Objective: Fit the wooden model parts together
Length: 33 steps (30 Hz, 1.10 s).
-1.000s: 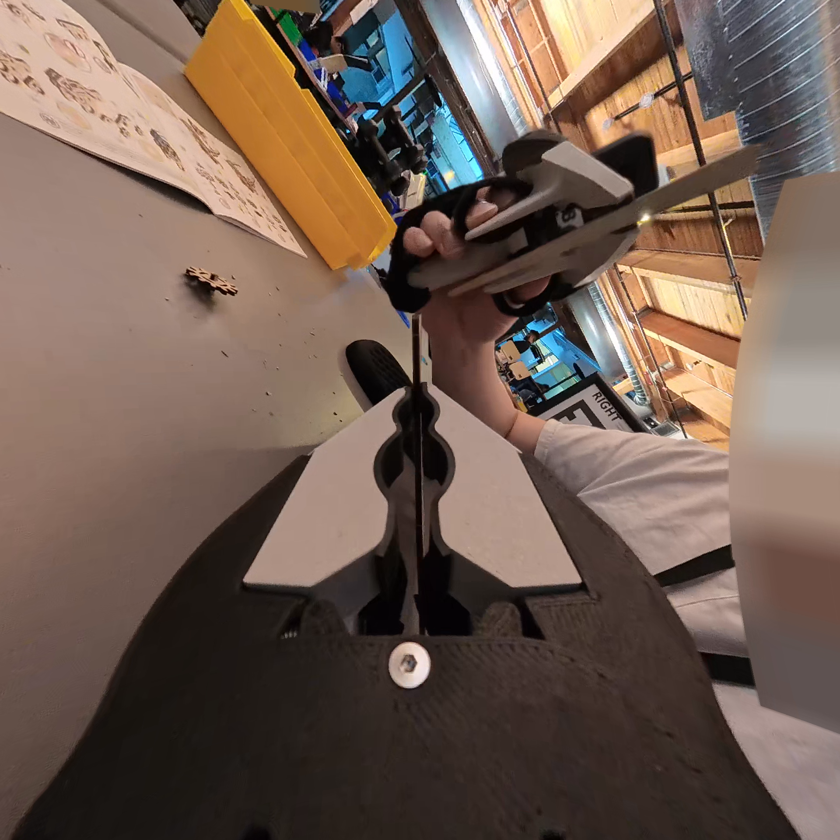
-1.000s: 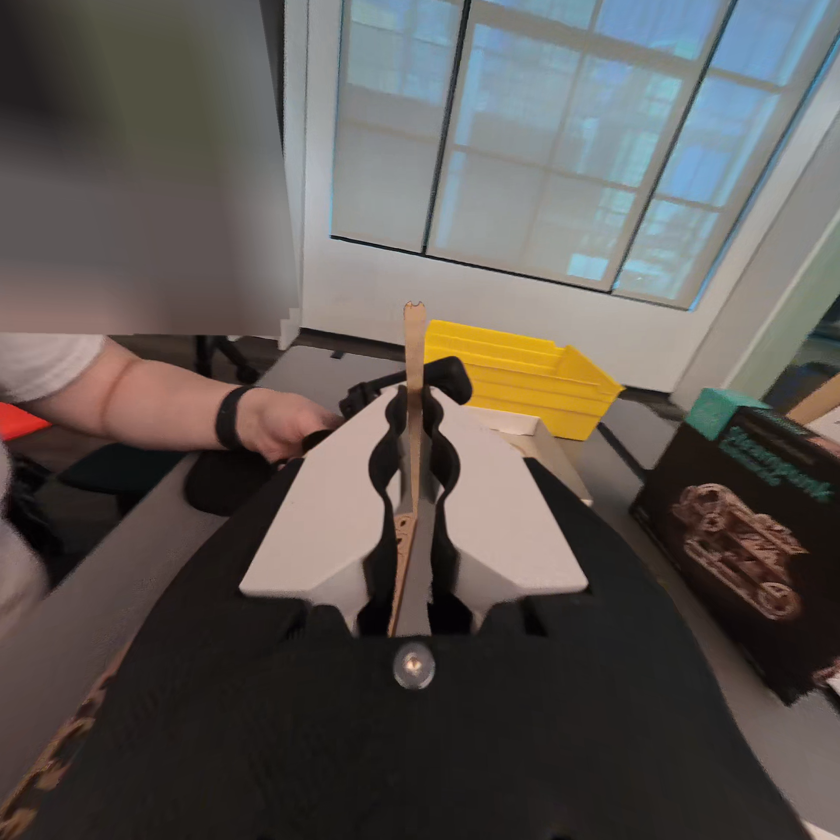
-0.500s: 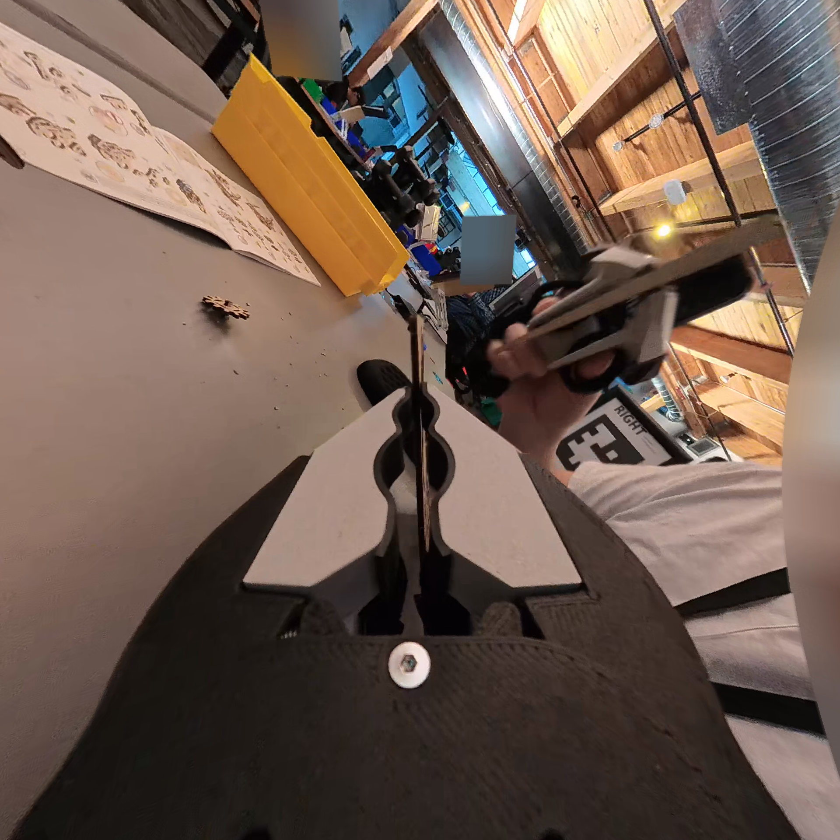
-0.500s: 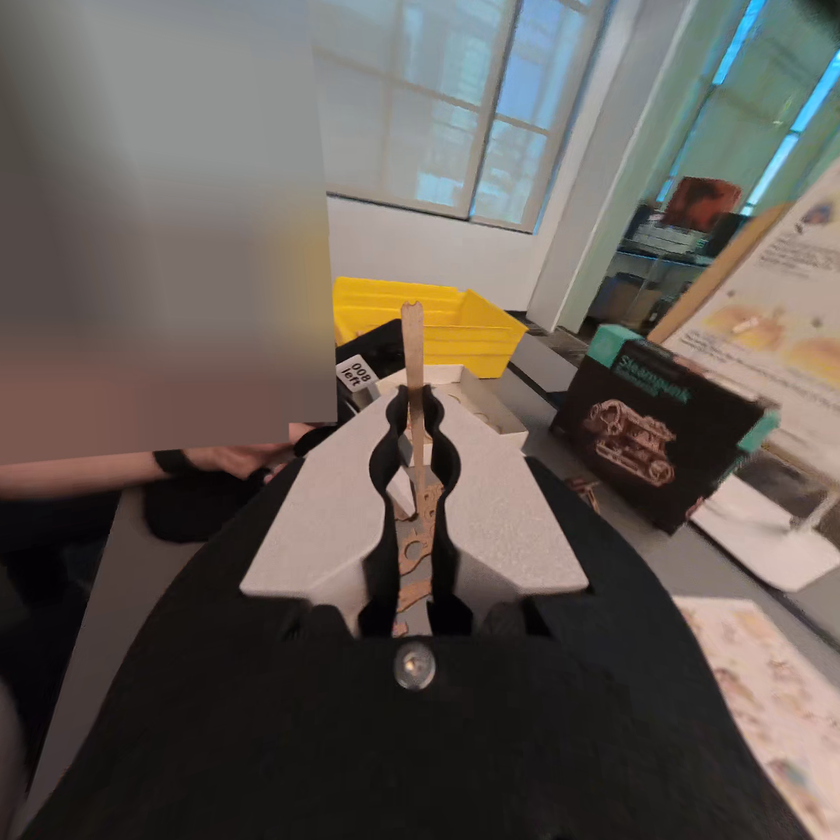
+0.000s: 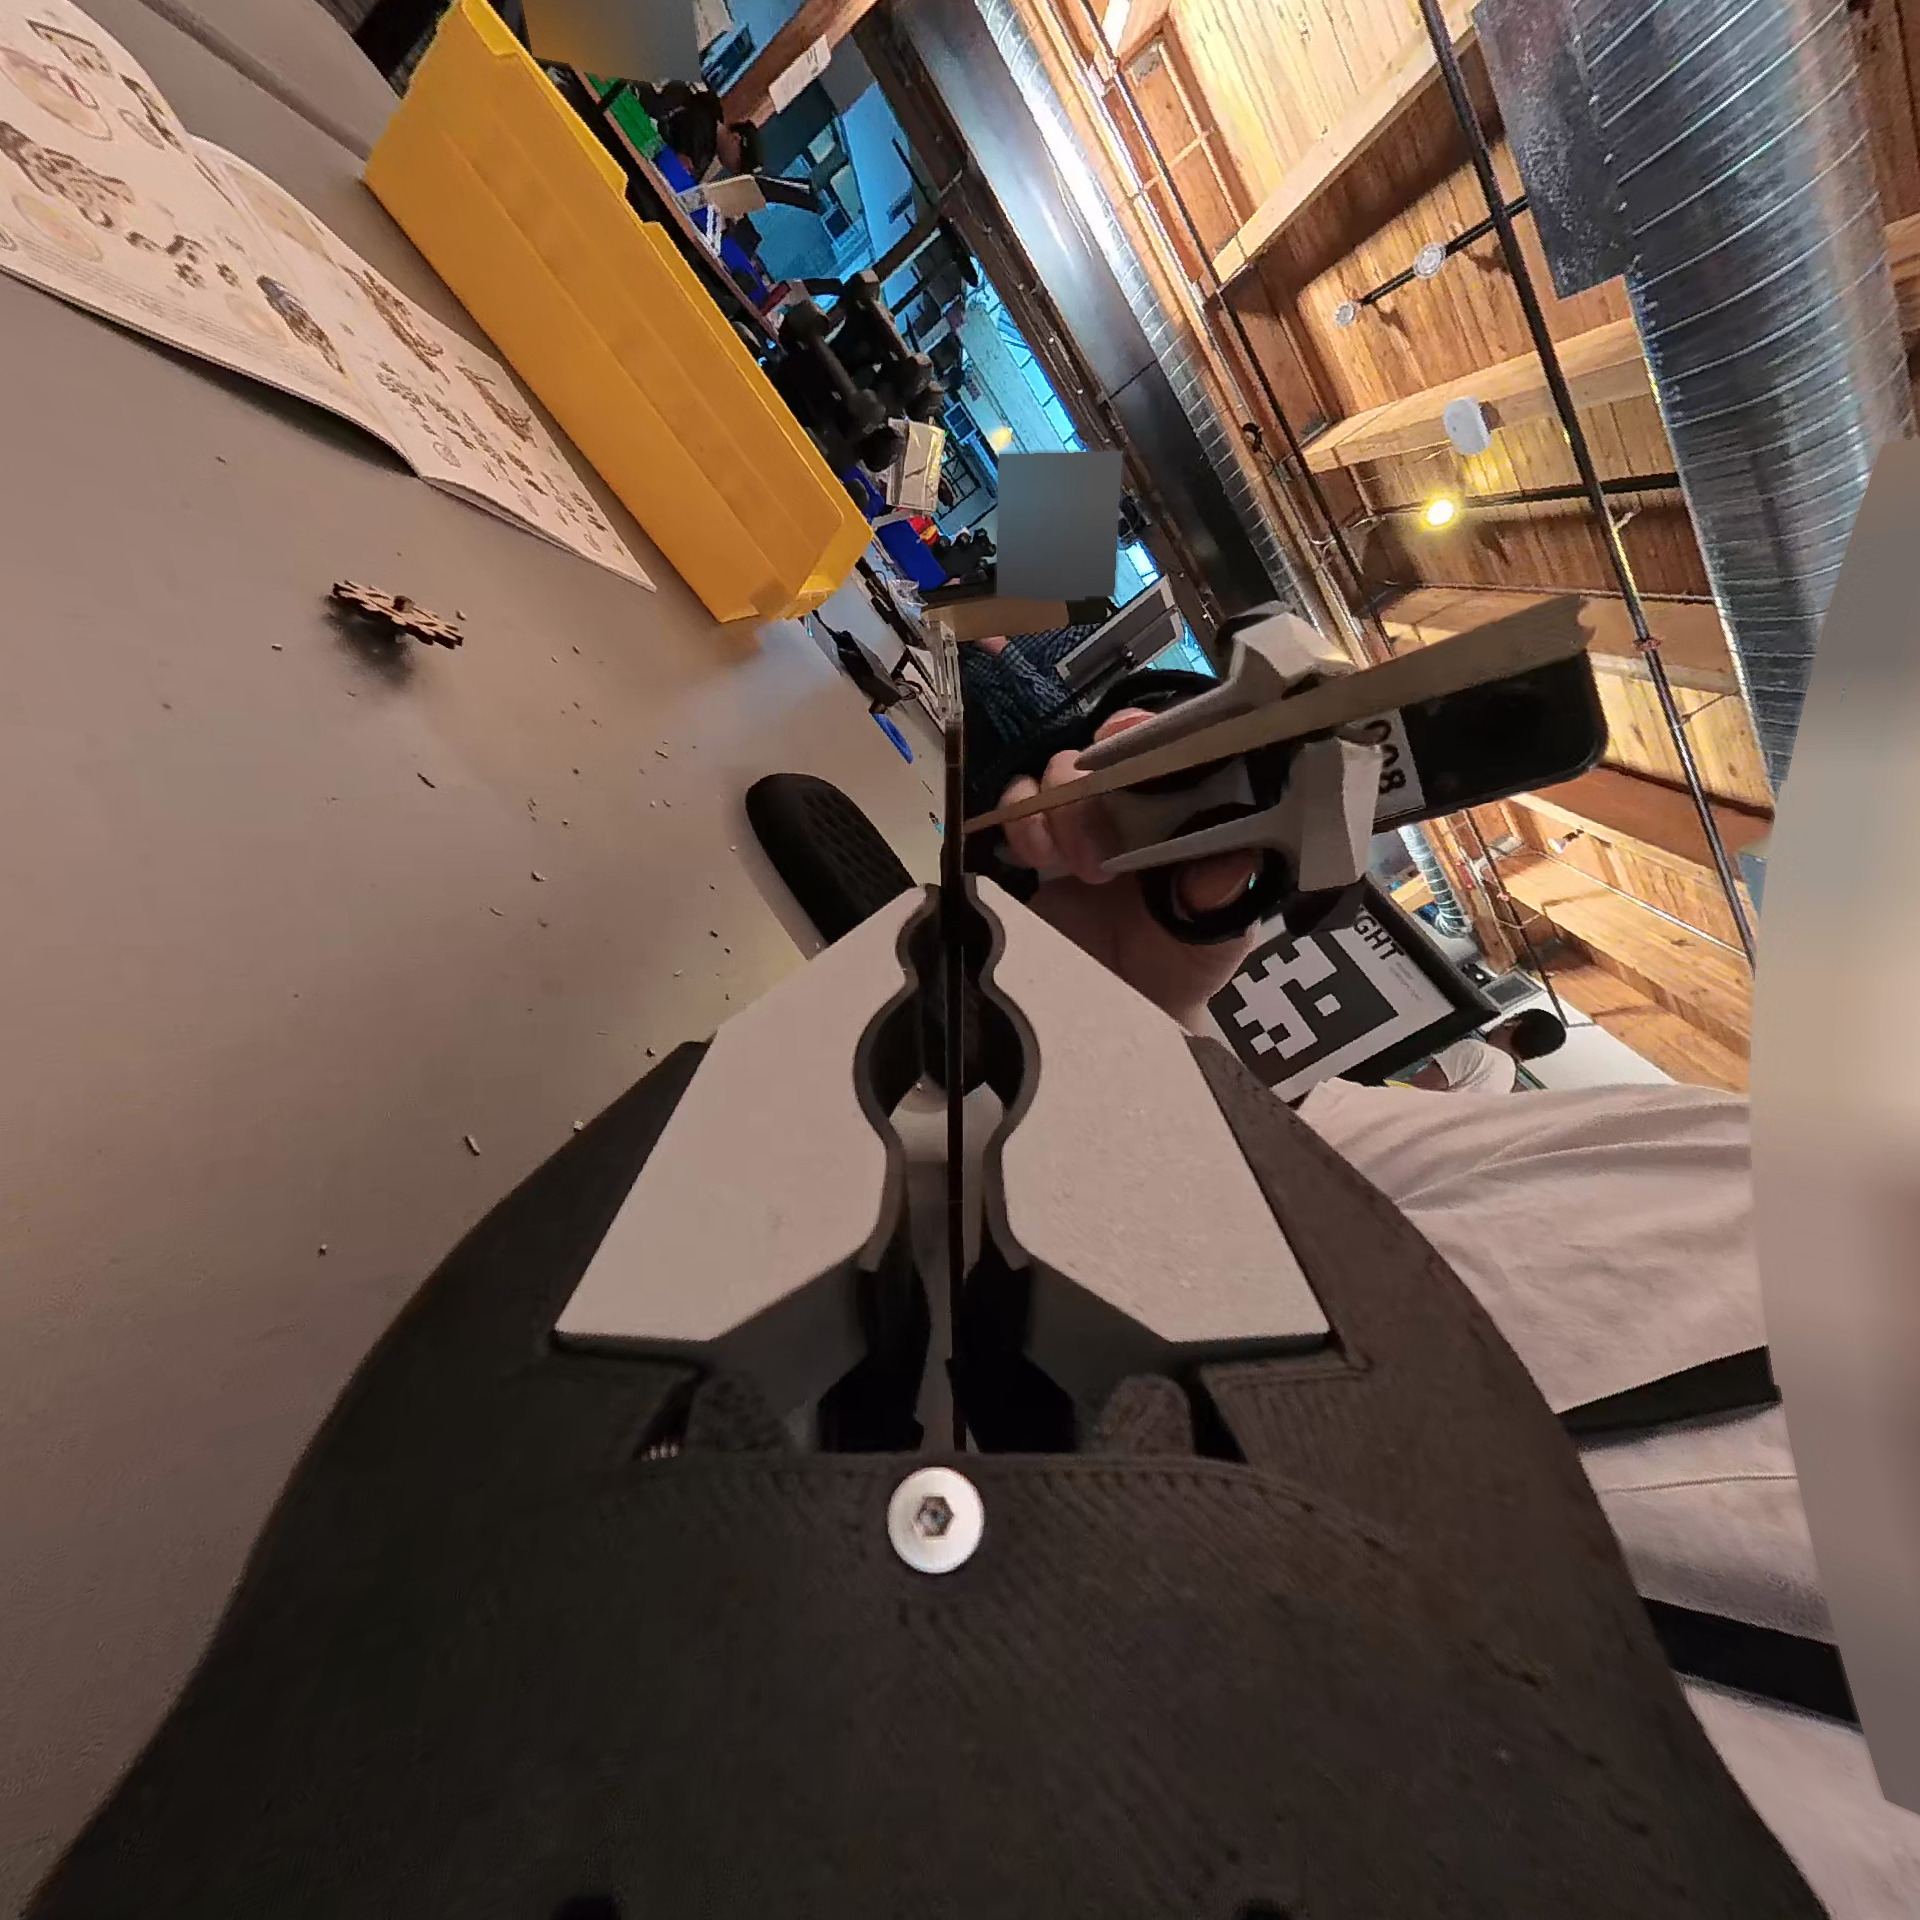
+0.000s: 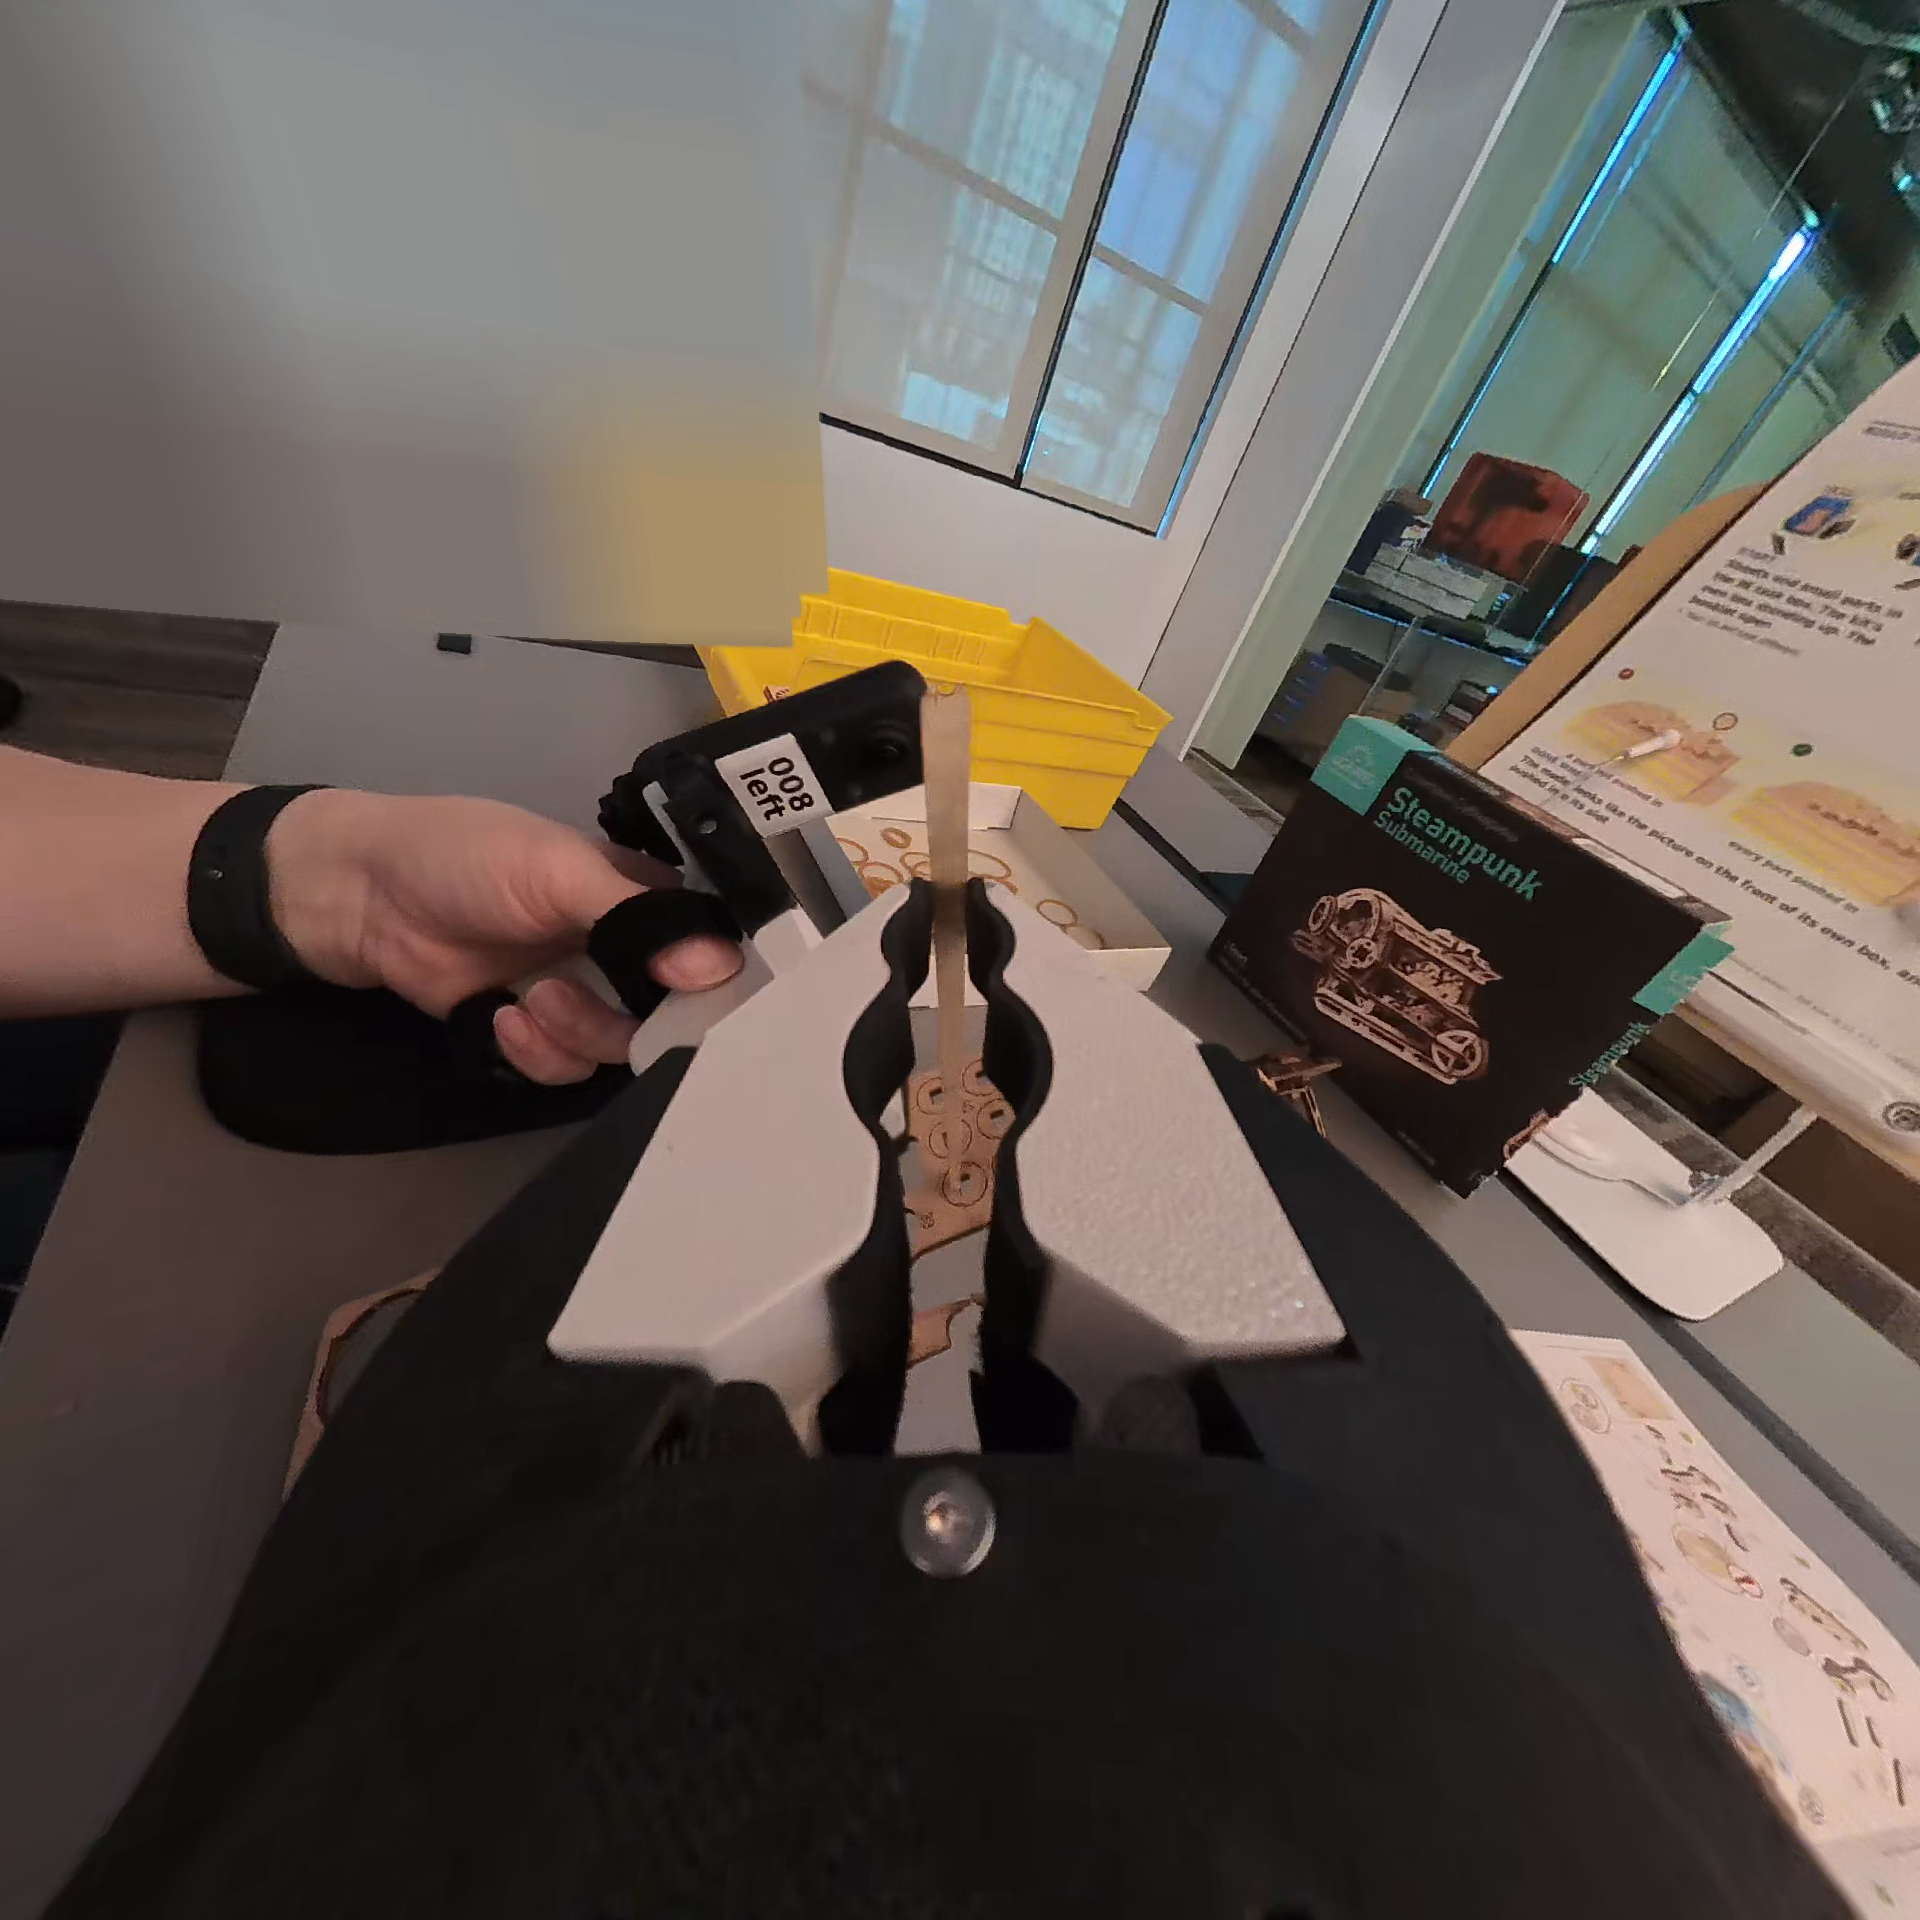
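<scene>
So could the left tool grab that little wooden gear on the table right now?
Probably not yet. The left tool is shut on a thin wooden piece, so it has no free grip. The way to the wooden gear on the grey table looks clear, though.

Two close wrist views along tongs, facing each other across the table [image 5: 260, 935].

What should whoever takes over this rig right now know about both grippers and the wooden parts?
Left gripper: shut on a thin dark piece, seen edge-on.
Right gripper: shut on a flat wooden strip.
Both pieces are held above the grey table, tips close but not joined.
A small gear-like part lies loose near the open instruction booklet.
Left to do: line the two held pieces up and fit them.
</scene>
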### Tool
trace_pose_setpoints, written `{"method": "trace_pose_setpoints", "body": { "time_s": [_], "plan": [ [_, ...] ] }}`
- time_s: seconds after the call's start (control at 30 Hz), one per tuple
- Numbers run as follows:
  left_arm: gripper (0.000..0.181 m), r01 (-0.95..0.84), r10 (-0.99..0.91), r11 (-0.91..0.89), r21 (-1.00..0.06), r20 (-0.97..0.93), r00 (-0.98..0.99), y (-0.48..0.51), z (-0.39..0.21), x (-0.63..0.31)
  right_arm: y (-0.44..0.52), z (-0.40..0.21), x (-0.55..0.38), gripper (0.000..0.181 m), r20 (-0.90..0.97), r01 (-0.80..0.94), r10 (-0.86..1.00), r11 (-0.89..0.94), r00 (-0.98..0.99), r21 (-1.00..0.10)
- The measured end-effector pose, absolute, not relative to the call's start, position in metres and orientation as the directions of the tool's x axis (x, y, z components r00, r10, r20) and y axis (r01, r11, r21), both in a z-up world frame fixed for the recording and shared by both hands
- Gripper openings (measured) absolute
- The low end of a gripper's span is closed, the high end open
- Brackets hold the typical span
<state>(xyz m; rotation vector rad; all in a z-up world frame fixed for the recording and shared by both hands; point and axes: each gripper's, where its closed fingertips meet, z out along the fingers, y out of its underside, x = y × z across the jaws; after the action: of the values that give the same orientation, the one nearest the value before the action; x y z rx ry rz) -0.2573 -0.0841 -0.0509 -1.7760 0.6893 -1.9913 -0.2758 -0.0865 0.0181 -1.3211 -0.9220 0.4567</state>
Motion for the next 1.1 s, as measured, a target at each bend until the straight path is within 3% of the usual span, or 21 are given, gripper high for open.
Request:
{"method": "trace_pose_setpoints", "body": {
  "time_s": [0.33, 0.6, 0.8, 0.93, 1.1],
  "plan": [
    [0.000, -0.053, -0.563, -0.817, -0.574, 0.814, -0.144, -0.086, -0.052, -0.258, -0.092, 0.016, -0.269, 0.006, 0.341, 0.213, 0.759, 0.267, 0.554, -0.940],
    [0.000, -0.036, -0.481, -0.867, -0.497, 0.854, -0.197, -0.083, -0.049, -0.261, -0.104, 0.006, -0.252, 0.005, 0.463, 0.338, 0.724, 0.326, 0.512, -0.883],
    [0.000, -0.034, -0.495, -0.864, -0.503, 0.859, -0.132, -0.079, -0.058, -0.260, -0.095, -0.007, -0.252, 0.006, 0.430, 0.382, 0.730, 0.247, 0.531, -0.891],
    [0.000, -0.020, -0.472, -0.878, -0.479, 0.871, -0.133, -0.075, -0.059, -0.262, -0.095, -0.014, -0.253, 0.023, 0.404, 0.403, 0.745, 0.198, 0.531, -0.894],
    [0.000, -0.029, -0.475, -0.876, -0.482, 0.870, -0.133, -0.076, -0.059, -0.261, -0.098, -0.007, -0.252, 0.023, 0.442, 0.427, 0.715, 0.219, 0.541, -0.877]
  ]
}}
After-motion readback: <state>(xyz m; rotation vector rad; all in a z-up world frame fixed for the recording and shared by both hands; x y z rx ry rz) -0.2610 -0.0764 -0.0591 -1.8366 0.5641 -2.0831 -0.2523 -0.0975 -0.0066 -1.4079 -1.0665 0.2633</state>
